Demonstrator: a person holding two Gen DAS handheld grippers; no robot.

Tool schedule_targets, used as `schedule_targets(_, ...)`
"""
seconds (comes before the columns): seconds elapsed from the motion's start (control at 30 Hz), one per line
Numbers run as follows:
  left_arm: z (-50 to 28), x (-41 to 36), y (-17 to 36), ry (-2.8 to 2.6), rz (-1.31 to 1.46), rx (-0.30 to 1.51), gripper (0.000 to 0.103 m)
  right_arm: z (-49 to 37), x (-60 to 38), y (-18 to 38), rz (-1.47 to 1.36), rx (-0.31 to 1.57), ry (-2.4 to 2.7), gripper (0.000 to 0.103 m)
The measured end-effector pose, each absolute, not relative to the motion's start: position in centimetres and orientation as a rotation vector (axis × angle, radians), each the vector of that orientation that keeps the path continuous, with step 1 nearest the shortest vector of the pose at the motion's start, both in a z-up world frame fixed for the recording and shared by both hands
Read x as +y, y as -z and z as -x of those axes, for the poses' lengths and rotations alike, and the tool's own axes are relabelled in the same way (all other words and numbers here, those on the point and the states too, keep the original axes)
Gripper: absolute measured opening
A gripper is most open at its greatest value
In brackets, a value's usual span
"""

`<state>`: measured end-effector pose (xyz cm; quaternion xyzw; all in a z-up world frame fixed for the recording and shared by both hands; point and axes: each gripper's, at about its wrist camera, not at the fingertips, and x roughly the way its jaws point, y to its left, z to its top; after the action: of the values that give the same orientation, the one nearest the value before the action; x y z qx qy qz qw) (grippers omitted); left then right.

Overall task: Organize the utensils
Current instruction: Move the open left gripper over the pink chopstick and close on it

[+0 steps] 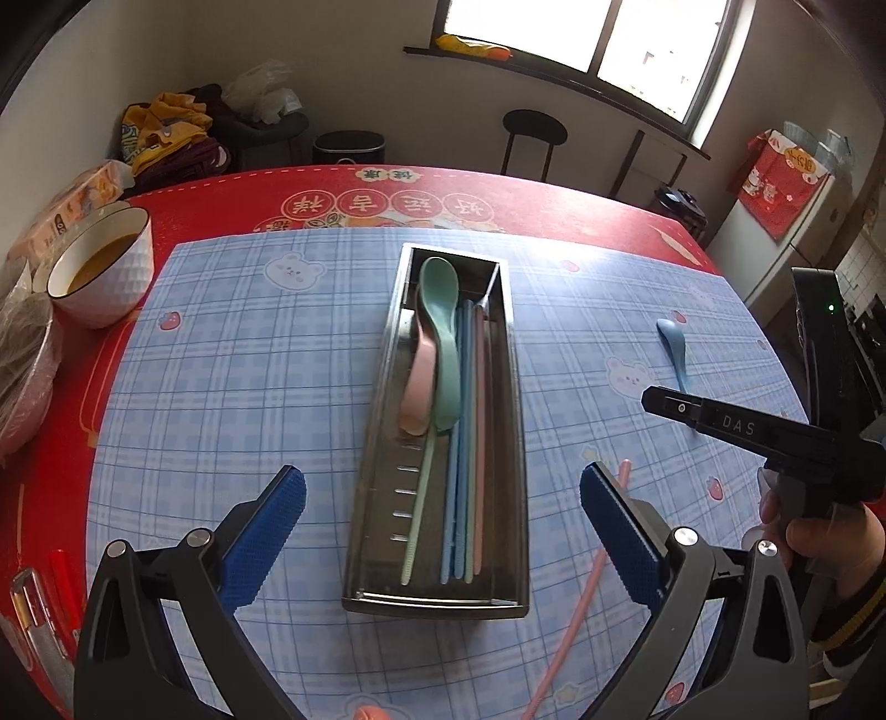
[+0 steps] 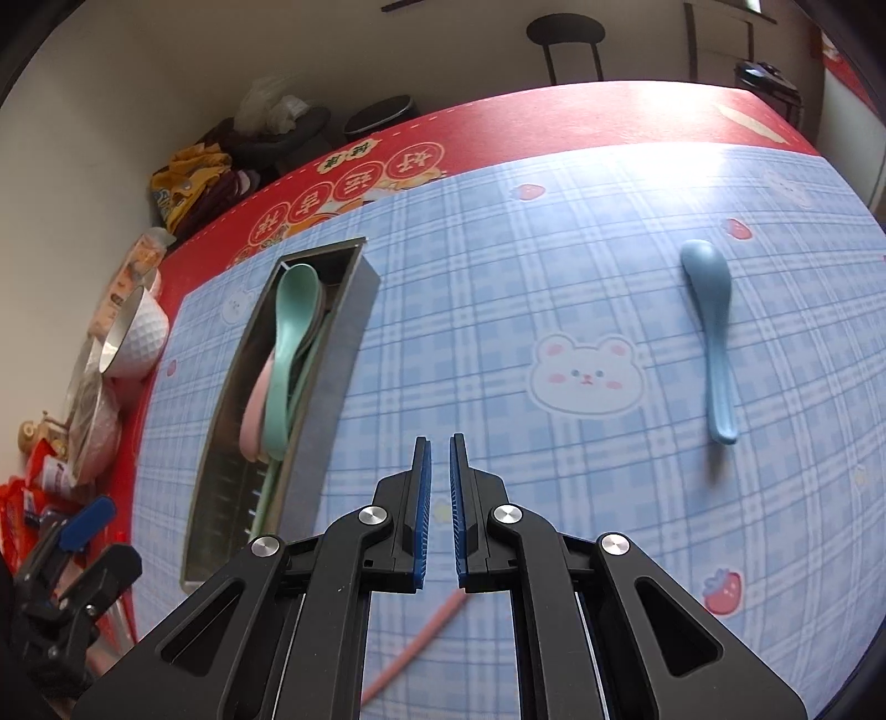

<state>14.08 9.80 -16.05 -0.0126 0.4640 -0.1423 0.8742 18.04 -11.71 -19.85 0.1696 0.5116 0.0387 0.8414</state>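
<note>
Upper left of the left wrist view, a white dimpled bowl point(image 1: 102, 266) sits on the red tablecloth point(image 1: 221, 199), holding something brownish, with a printed carton point(image 1: 72, 207) just behind it. Down the left edge, a plastic-wrapped dish point(image 1: 22, 365) pokes in. Across the middle spreads a blue plaid mat point(image 1: 249, 387) dotted with bears and strawberries. Beyond the table, at the top left, a heap of yellow and maroon clothes point(image 1: 166, 138) lies by the wall, with a dark bin point(image 1: 349, 147) beside it. Top centre, a black stool point(image 1: 534, 130) stands under the bright window point(image 1: 581, 27). Far right, a red gift bag point(image 1: 781, 177) is perched on a white cabinet.
</note>
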Motion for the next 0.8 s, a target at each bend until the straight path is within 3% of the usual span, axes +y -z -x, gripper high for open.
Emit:
schedule_targets(0.57, -10.9, -0.7, 19.2, 0.386, -0.183, 1.070, 0.097, -11.4, -19.6, 21.9, -0.462, 1.096, -0.052, 0.008)
schedule_targets(0.8, -10.9, -2.9, 22.5, 0.413, -0.204, 1.168, 0.066, -10.1, -21.2, 22.5, -0.474, 1.104, -0.067, 0.008)
